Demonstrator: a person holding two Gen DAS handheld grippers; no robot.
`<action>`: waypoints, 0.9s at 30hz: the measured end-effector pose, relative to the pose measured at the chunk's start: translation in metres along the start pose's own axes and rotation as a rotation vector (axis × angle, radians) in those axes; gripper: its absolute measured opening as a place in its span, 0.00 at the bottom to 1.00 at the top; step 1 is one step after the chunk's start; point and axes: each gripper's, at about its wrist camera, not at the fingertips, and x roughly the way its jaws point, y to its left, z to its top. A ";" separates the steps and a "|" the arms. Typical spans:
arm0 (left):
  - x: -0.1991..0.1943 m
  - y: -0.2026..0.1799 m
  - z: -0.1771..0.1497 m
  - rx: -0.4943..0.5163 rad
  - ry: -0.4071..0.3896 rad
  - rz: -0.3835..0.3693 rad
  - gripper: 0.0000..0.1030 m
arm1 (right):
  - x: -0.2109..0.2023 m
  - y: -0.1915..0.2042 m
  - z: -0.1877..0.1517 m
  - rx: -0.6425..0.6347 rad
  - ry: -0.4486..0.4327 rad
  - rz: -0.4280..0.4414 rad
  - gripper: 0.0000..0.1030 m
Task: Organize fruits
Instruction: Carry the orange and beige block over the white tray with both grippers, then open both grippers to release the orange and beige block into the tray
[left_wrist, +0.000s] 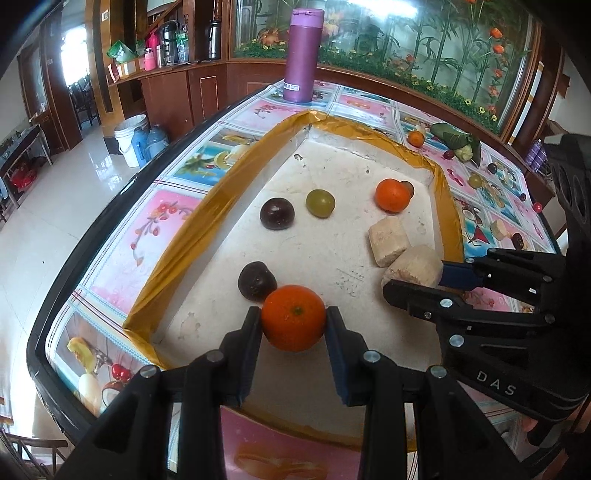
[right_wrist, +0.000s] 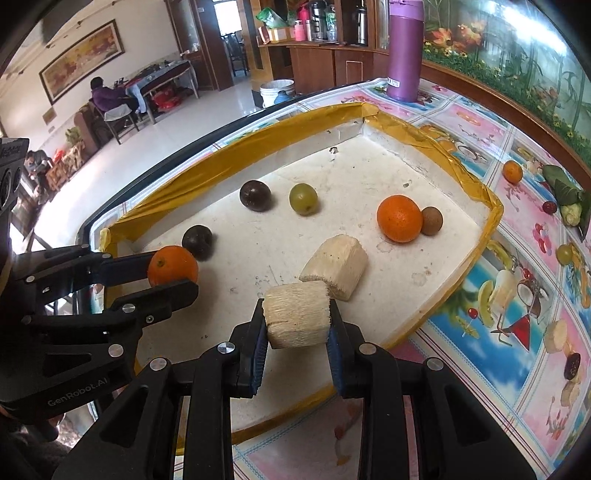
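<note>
A white tray with a gold-taped rim (left_wrist: 236, 166) (right_wrist: 491, 206) holds fruits. My left gripper (left_wrist: 293, 321) (right_wrist: 173, 271) is shut on an orange (left_wrist: 293, 317) (right_wrist: 173, 266) over the tray's near left part, beside a dark plum (left_wrist: 256, 280) (right_wrist: 197, 242). My right gripper (right_wrist: 297, 321) (left_wrist: 415, 273) is shut on a pale sugarcane chunk (right_wrist: 297, 314) (left_wrist: 412, 266), next to a second chunk (left_wrist: 388, 240) (right_wrist: 336, 266). The tray also holds another dark plum (left_wrist: 277, 213) (right_wrist: 255, 195), a green grape (left_wrist: 320, 203) (right_wrist: 303, 198), an orange (left_wrist: 392, 195) (right_wrist: 399, 218) and a brown longan (right_wrist: 431, 220).
A purple flask (left_wrist: 303, 55) (right_wrist: 404, 51) stands beyond the tray. Loose fruits lie on the patterned tablecloth at right: an orange (left_wrist: 416, 138) (right_wrist: 512, 171), a leaf-wrapped bundle (left_wrist: 458, 142) (right_wrist: 565, 192), a green grape (right_wrist: 564, 254), a sugarcane chunk (right_wrist: 556, 336). The table's black edge (left_wrist: 110, 206) runs along the left.
</note>
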 end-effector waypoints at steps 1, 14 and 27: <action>0.001 -0.001 0.000 0.004 -0.001 0.005 0.36 | 0.000 0.001 0.000 -0.008 0.003 -0.007 0.26; 0.008 -0.011 -0.003 0.068 0.001 0.066 0.40 | 0.000 0.013 -0.006 -0.072 0.001 -0.073 0.27; -0.004 -0.003 -0.001 0.073 -0.027 0.122 0.56 | -0.002 0.011 -0.006 -0.083 0.015 -0.092 0.29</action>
